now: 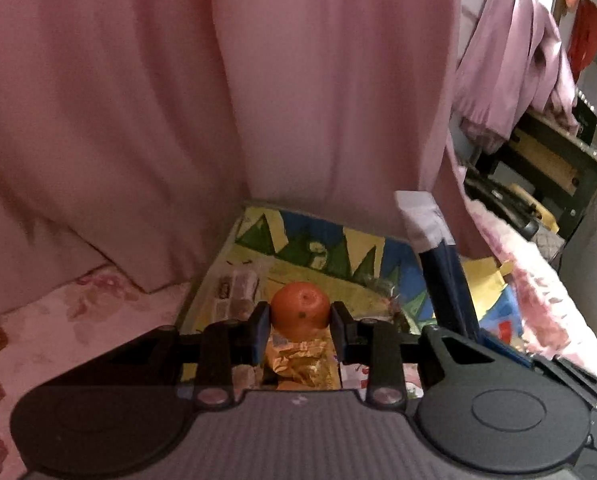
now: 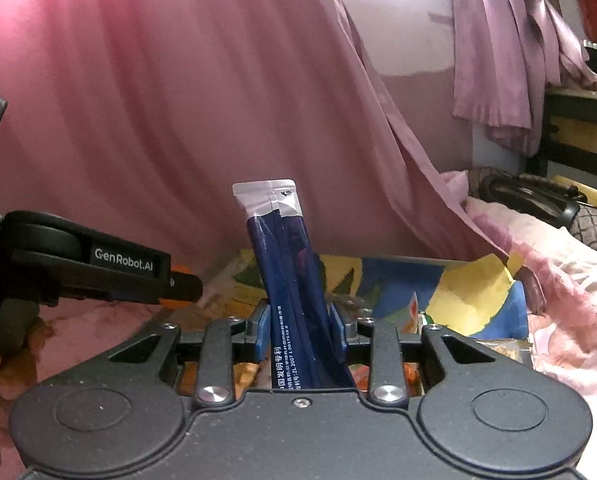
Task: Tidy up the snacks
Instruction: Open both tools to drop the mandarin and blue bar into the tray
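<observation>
My left gripper is shut on an orange and holds it above a colourful box. A gold foil snack packet lies below it. My right gripper is shut on a dark blue snack pouch with a silver top, held upright over the same box. The pouch also shows in the left wrist view, to the right of the orange. The left gripper appears at the left of the right wrist view.
A pink curtain hangs just behind the box. Small wrapped snacks lie in the box's left part. Pink floral bedding surrounds the box. A desk with clutter stands at the right.
</observation>
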Demonstrator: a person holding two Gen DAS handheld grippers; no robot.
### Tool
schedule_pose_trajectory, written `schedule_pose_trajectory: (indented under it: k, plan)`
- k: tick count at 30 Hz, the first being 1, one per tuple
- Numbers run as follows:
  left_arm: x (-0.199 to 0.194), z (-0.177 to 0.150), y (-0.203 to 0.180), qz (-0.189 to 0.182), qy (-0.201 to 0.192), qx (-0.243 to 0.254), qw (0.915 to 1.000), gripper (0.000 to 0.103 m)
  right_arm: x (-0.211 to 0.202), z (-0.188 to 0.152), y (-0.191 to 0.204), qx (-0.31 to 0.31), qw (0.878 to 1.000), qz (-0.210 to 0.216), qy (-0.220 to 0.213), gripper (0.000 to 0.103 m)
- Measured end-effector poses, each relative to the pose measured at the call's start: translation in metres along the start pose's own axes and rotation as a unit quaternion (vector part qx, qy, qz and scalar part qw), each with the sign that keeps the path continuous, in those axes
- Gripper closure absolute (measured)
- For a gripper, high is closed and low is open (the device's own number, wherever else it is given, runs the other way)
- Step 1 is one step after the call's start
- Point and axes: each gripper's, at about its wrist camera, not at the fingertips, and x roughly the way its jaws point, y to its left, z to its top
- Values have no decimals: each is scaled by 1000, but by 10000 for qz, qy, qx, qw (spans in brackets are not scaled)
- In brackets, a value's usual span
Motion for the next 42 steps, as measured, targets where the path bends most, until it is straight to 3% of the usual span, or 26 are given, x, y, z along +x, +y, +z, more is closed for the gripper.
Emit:
schedule_pose_trajectory:
  k: [4,6,17,23,32,37,42]
  plan:
    - [14,-2,-1,7,206,146,9997,68,13,-4,7,-315,9990,-223,243,70]
    - [20,-3,-1,35,315,180,9993,68,18,-8,10,-467,9979,-217,396,92]
    - [38,-12,-9,93,679,438,9967,68,24,-20,16,-782,9952,-312,493,91]
    - [40,-13,-5,76,770,263,9967,67,21,-18,14,-745,9958,-311,435,85]
    - [18,-3,-1,51,530,-2,9986,46,1,-12,17,-784,9961,-356,193,65]
    - [-8,3,-7,132,198,80,9997,21,-17,-4,15,-661,9969,-430,12,50]
    - [-39,9,-9,189,-122,87,9997,10,-43,8,9,-446,9977,-467,-224,36]
